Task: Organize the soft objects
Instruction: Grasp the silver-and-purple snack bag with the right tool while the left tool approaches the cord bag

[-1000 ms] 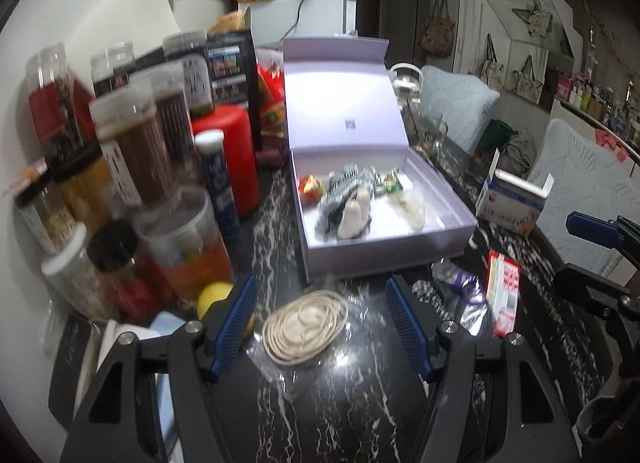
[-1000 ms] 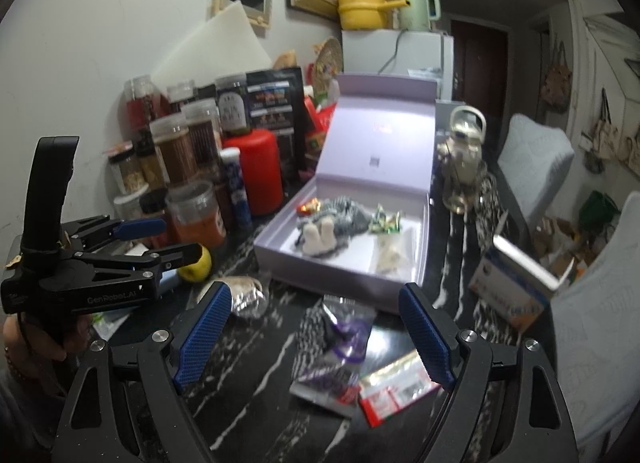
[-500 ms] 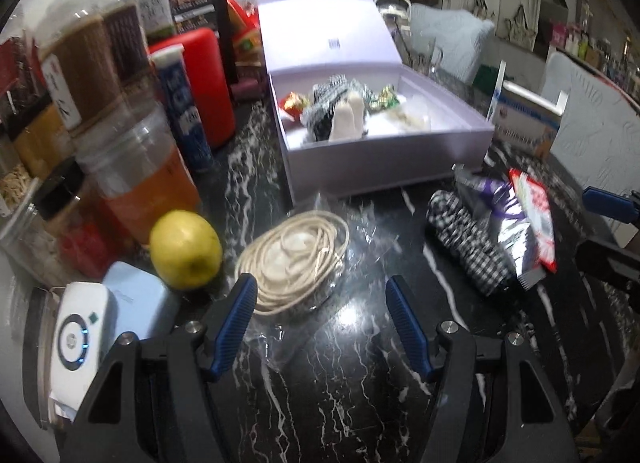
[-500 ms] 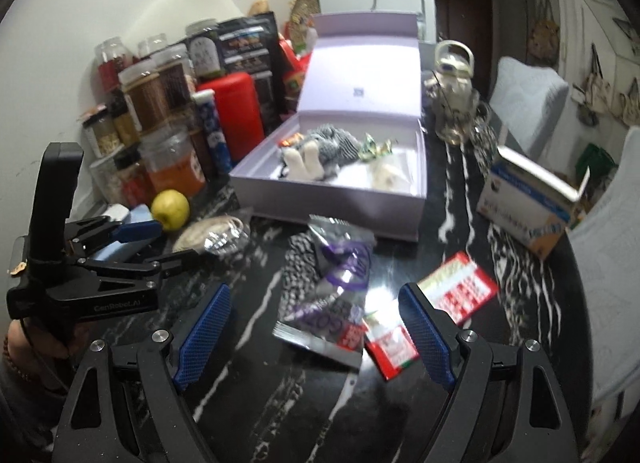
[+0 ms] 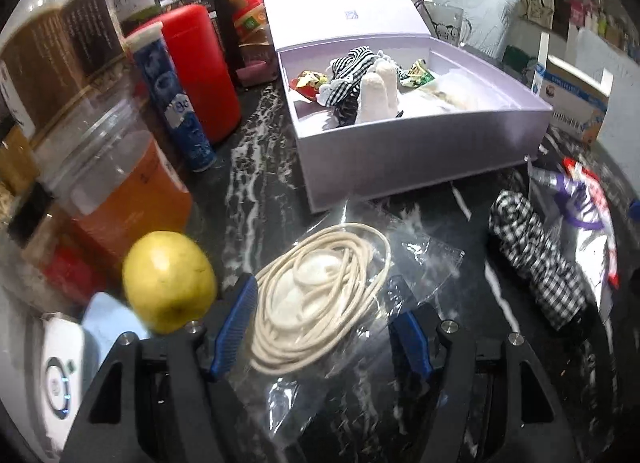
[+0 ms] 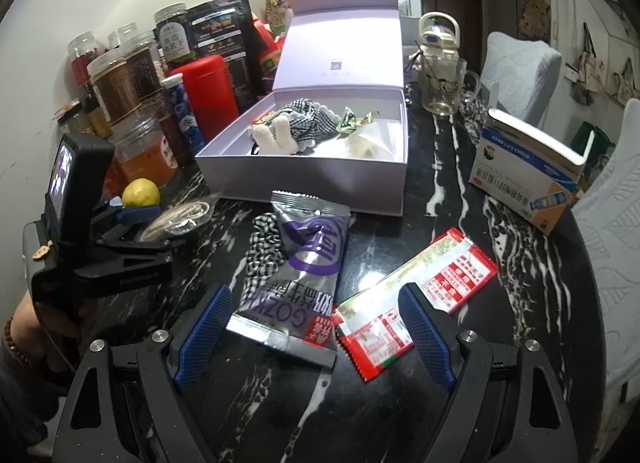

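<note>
Picking up the bagged cord for the lilac box

Left wrist: left gripper [image 5: 320,327] open astride the bagged cord [image 5: 320,295], just before the lilac box [image 5: 420,151]; closing comes next, probably. Right wrist: right gripper [image 6: 316,335] open over the silver snack pouch [image 6: 304,275].

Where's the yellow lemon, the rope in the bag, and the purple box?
lemon [image 5: 168,281], left wrist view, middle of its skin.
bagged rope coil [image 5: 320,295], left wrist view, on the coil's loops.
purple box [image 6: 304,179], right wrist view, front wall.
</note>
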`<state>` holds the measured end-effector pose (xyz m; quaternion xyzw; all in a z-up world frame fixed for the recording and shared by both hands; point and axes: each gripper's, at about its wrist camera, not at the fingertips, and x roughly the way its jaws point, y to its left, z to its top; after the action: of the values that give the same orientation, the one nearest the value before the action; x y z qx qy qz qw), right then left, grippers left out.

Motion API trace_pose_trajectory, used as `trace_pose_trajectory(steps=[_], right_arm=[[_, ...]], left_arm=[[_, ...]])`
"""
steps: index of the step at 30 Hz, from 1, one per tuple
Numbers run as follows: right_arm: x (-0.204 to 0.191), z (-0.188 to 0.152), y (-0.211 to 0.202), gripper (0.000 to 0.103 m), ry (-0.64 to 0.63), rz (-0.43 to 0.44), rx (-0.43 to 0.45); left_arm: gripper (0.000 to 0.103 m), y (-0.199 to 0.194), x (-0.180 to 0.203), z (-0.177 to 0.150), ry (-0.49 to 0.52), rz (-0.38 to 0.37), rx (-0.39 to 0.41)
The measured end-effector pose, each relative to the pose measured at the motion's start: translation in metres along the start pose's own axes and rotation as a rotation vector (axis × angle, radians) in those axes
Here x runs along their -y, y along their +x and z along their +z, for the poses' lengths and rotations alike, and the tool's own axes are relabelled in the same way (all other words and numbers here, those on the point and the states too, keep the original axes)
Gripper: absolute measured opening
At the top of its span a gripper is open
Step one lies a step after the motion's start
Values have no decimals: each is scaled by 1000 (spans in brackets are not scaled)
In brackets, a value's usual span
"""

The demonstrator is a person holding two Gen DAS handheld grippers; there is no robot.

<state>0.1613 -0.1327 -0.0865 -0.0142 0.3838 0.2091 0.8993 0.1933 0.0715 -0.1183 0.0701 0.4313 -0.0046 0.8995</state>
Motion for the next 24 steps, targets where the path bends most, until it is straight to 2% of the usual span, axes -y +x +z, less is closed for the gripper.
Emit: trace_pose_trajectory(steps=[1, 3, 6, 14, 16, 17, 18, 21, 24], right_arm=[[2, 0, 5, 86, 6, 7, -10], [6, 1, 11, 86, 15, 15, -23], [11, 1, 19, 86, 29, 40, -43], [21, 5, 42, 70, 69, 110, -95], [20, 6, 42, 57, 53, 125, -89], [19, 6, 41, 45, 43, 137, -91], [18, 6, 40, 38, 37, 143, -88], [17, 3, 31, 33, 9, 118, -77], [20, -4, 18, 33, -7, 107, -80]], left_arm=[[47, 0, 1, 0, 5, 0, 8], [42, -1, 4, 1, 26, 13, 5], [39, -7, 11, -1, 48, -8, -2], [39, -34, 37, -17, 37, -87, -48], [39, -37, 41, -21, 37, -99, -57], [39, -37, 43, -22, 40, -99, -62], [39, -36, 45, -23, 45, -94, -66], [39, -31, 50, -25, 78, -60, -61], [40, -30, 52, -24, 81, -55, -45]])
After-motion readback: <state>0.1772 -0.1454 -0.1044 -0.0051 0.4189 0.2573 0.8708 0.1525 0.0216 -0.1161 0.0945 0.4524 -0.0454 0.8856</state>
